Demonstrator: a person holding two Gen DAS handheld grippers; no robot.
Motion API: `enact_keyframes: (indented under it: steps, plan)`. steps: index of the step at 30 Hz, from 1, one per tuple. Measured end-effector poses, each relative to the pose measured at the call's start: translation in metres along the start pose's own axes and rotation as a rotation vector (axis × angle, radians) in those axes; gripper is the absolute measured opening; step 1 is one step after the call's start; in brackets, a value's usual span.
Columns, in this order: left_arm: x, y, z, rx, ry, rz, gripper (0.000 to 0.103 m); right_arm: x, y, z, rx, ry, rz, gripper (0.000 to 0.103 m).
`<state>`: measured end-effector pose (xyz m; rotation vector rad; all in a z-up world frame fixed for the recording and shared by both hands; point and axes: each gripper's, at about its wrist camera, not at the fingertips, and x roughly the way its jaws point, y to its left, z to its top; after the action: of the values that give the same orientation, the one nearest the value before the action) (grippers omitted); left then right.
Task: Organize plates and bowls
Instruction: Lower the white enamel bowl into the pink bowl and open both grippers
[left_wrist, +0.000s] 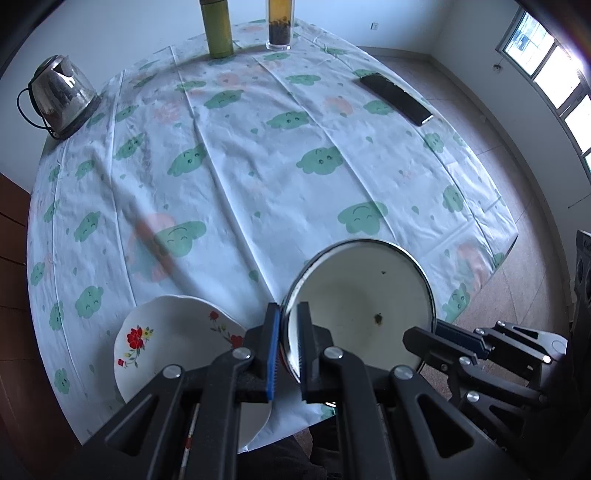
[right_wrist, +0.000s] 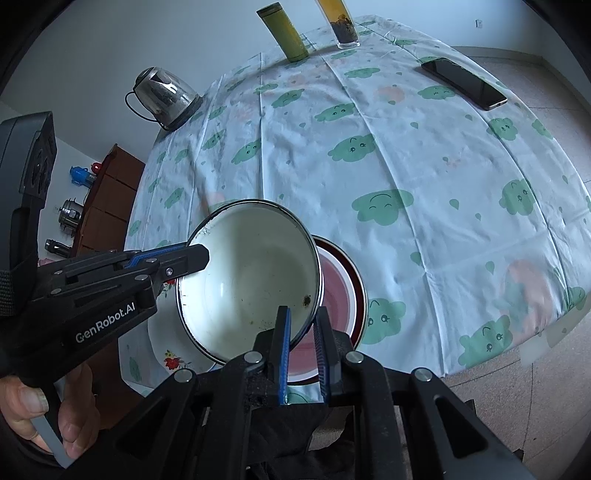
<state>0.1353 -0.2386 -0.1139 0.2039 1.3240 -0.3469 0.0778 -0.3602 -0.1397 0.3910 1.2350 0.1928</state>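
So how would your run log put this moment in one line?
enamel bowl: lifted, tilted | left gripper: shut on rim | right gripper: shut on opposite rim | below: red-rimmed plate, floral plate

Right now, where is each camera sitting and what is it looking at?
Left wrist: rides the left gripper, looking across the table at the enamel bowl it pinches; the right gripper shows.
Right wrist: rides the right gripper, gripping the same bowl's opposite rim; the left gripper and hand show.
Shared: bowl, flowered plate, kettle, phone.
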Motion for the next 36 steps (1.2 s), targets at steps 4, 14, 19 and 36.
enact_keyframes:
  steps: [4, 14, 19, 36]
  plan:
    - [0.001, 0.0, -0.003, 0.001, 0.007, -0.003, 0.005, 0.001, 0.0, -0.003, -0.001, 0.007, -0.001, 0.016]
    - [0.008, -0.002, -0.012, 0.008, 0.029, 0.007, 0.005, 0.006, -0.002, -0.014, 0.007, 0.021, 0.008, 0.016]
    - [0.012, -0.002, -0.016, 0.008, 0.038, 0.006, 0.006, 0.009, -0.003, -0.017, 0.012, 0.025, 0.009, 0.016]
    - [0.029, -0.004, -0.019, 0.019, 0.071, 0.001, 0.006, 0.017, -0.008, -0.02, 0.032, 0.034, -0.012, 0.016]
